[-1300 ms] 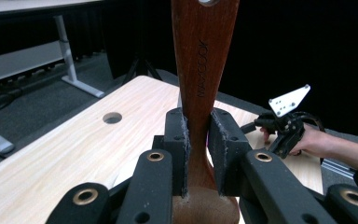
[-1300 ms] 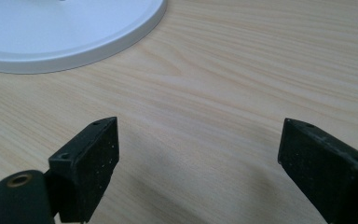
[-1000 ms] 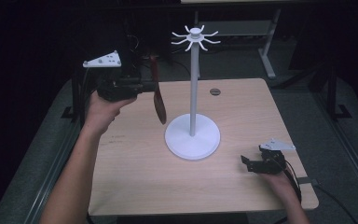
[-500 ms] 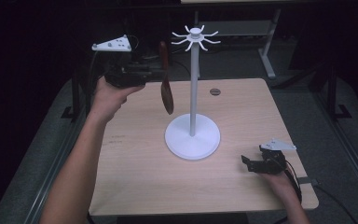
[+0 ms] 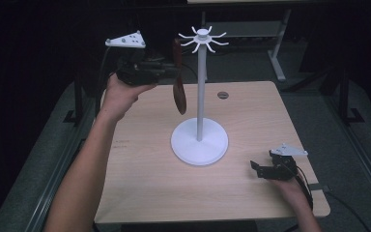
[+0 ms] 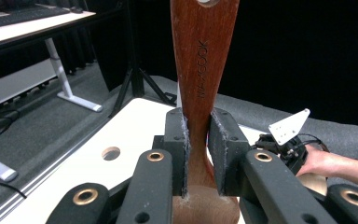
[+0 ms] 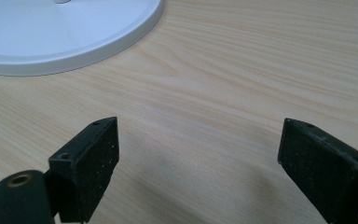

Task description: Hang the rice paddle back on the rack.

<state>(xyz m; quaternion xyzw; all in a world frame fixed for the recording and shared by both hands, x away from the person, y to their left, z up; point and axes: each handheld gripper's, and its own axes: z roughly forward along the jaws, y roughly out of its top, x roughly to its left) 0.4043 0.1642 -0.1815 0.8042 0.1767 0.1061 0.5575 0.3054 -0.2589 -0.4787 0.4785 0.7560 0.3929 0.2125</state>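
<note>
Two grippers in play; nearest, right gripper (image 5: 258,168) parked low on the surface (image 5: 145,193), jaws spread and empty, likely just waiting; farther off, left gripper (image 5: 174,73) raised, pinching wooden spoon (image 5: 178,92) at its narrow neck, bowl hanging down, handle hole up beside the white hook stand (image 5: 200,96), presumably for hanging; handle stamped, seemingly "NICECOOK".

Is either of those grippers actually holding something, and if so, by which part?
Yes. The left gripper clamps a brown wooden spoon on the narrow neck of its handle, just above the bowl, which hangs down. The right gripper is open above the table and holds nothing.
</note>
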